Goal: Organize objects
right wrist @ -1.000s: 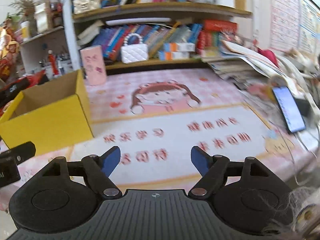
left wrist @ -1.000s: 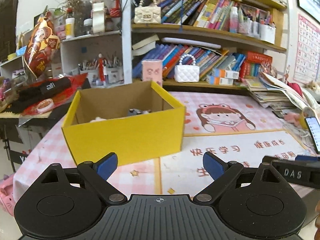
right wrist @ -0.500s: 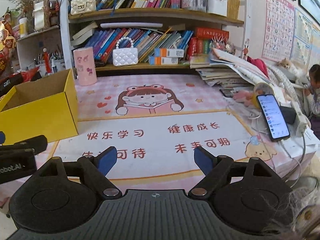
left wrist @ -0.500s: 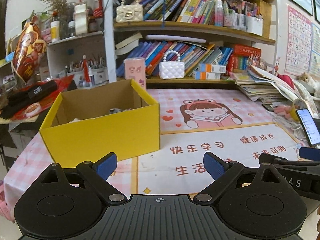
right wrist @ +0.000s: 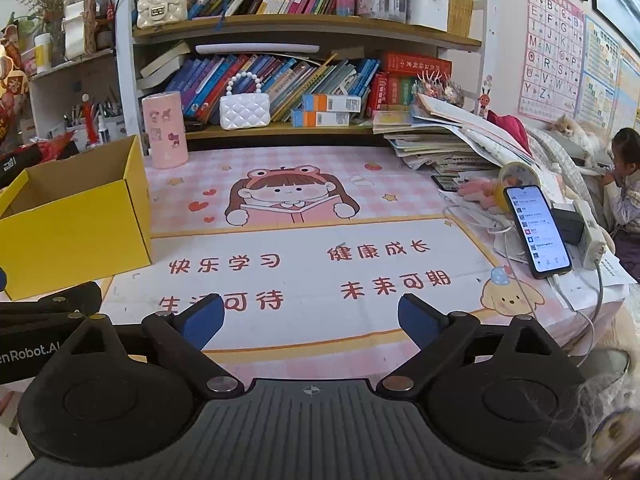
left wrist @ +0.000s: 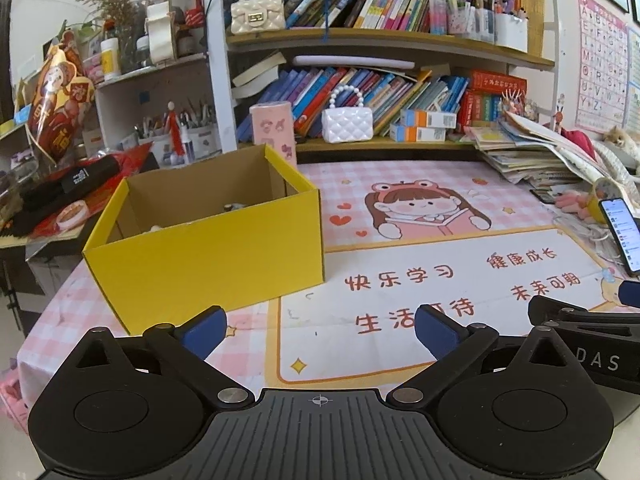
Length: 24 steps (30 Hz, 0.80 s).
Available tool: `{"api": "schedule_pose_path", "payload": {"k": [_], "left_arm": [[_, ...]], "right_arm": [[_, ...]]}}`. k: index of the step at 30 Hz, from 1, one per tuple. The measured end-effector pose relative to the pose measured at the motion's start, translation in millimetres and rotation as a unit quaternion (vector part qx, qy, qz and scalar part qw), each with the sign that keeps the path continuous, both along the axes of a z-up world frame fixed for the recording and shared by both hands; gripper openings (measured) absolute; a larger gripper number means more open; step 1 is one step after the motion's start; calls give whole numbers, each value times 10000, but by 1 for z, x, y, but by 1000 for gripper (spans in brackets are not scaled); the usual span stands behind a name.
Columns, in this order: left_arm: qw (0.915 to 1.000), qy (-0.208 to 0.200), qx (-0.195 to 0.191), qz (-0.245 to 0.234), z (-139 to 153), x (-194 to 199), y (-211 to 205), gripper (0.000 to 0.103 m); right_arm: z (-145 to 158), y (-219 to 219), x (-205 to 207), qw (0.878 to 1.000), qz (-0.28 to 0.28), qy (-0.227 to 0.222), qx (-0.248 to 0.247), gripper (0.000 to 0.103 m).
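An open yellow cardboard box [left wrist: 208, 256] stands on the left of the table, also seen at the left edge of the right wrist view [right wrist: 72, 232]. A few small items [left wrist: 234, 207] lie at its bottom, mostly hidden by the front wall. My left gripper [left wrist: 320, 330] hovers over the table's near edge, just right of the box, its jaws opening with nothing between them. My right gripper [right wrist: 311, 320] hangs beside it over the printed mat [right wrist: 320, 276], jaws also opening and empty.
A pink canister [right wrist: 165, 130] and a white quilted purse [right wrist: 244, 110] sit at the back by the bookshelf. A lit phone [right wrist: 536, 232], cables and a pile of books [right wrist: 440, 140] crowd the right side. Clutter lies left of the box [left wrist: 72, 192].
The left gripper has shifted to the right, so the box sits further left in its view. The right gripper's jaws have spread clearly wider; the left's slightly.
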<state>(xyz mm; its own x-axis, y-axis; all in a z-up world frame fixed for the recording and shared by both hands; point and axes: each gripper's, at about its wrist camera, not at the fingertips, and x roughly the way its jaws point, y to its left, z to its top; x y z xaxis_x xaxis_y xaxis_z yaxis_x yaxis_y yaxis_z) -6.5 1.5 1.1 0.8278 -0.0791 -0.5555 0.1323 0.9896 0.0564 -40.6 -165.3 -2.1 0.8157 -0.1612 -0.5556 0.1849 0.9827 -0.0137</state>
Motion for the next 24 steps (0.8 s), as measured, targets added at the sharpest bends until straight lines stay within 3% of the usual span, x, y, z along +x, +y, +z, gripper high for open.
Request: {"api": "schedule_pose_path", "payload": {"k": [24], "left_arm": [[9995,211,54,230,-4,3,1,102]], "right_arm": [[-3,3,2,9998,73,161,-92,97]]}}
